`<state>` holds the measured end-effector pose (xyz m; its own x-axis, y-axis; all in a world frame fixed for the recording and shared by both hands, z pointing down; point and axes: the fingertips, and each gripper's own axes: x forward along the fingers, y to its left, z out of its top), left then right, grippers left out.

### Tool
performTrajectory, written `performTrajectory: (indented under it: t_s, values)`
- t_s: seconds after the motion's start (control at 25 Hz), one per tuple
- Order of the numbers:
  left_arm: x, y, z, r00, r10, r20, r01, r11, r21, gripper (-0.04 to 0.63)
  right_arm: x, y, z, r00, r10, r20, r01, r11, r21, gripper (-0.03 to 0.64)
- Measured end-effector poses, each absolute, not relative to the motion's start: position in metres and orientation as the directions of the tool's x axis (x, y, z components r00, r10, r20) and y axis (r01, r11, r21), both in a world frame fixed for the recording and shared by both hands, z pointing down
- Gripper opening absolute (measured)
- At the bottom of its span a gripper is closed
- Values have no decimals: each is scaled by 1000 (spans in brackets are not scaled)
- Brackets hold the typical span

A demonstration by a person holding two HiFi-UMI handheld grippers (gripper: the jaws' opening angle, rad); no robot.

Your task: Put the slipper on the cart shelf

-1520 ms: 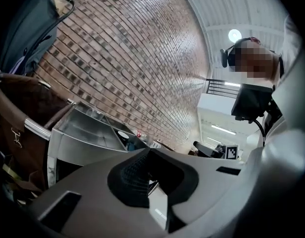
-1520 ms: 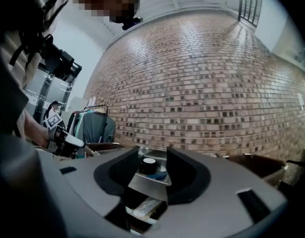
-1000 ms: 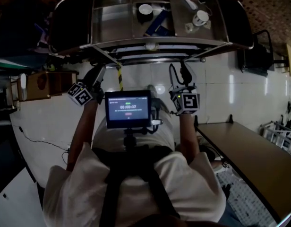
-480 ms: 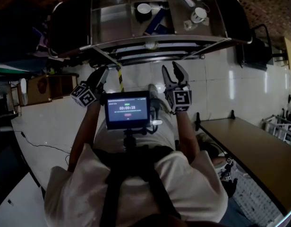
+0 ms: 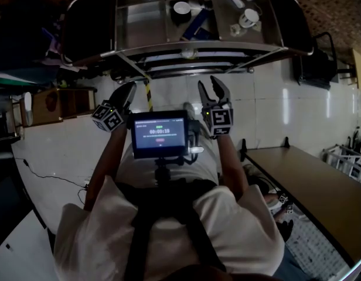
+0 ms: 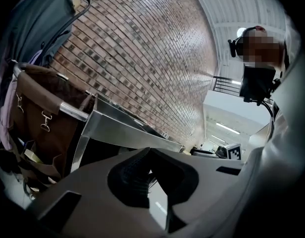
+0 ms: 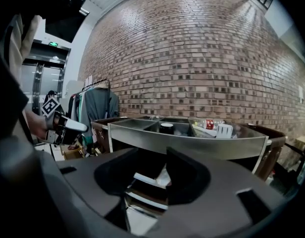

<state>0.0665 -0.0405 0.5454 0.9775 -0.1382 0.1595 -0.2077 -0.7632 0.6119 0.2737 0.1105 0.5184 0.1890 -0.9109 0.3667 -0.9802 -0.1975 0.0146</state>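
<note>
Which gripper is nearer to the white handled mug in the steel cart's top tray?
Right. In the head view the right gripper sits below the white handled mug and a little left of it; the left gripper is much further left.

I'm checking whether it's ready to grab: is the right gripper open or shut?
Open. The right gripper has its jaws apart, nothing between them; only the cart shows through the gap.

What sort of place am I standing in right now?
Probably a loft-style indoor workspace or service area: a tall brick wall, a steel cart with open compartments, and a rack of hanging clothes beside it.
</note>
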Motion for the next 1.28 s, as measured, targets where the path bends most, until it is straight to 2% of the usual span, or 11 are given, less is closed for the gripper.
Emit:
performTrajectory:
  t_s: [0.8, 1.08, 1.28]
  values:
    - [21, -45, 621, 911, -240, 336, -389, -772, 503, 2, 287, 121, 597, 182, -869, 459, -971, -234, -57, 186]
    - [5, -43, 655, 885, -249, 394, -435, -744, 507, 2, 286, 120, 629, 158, -861, 483, -975, -214, -63, 183]
    - [1, -45, 663, 881, -256, 398, -449, -720, 530, 2, 283, 117, 632, 133, -870, 475, -965, -223, -137, 183]
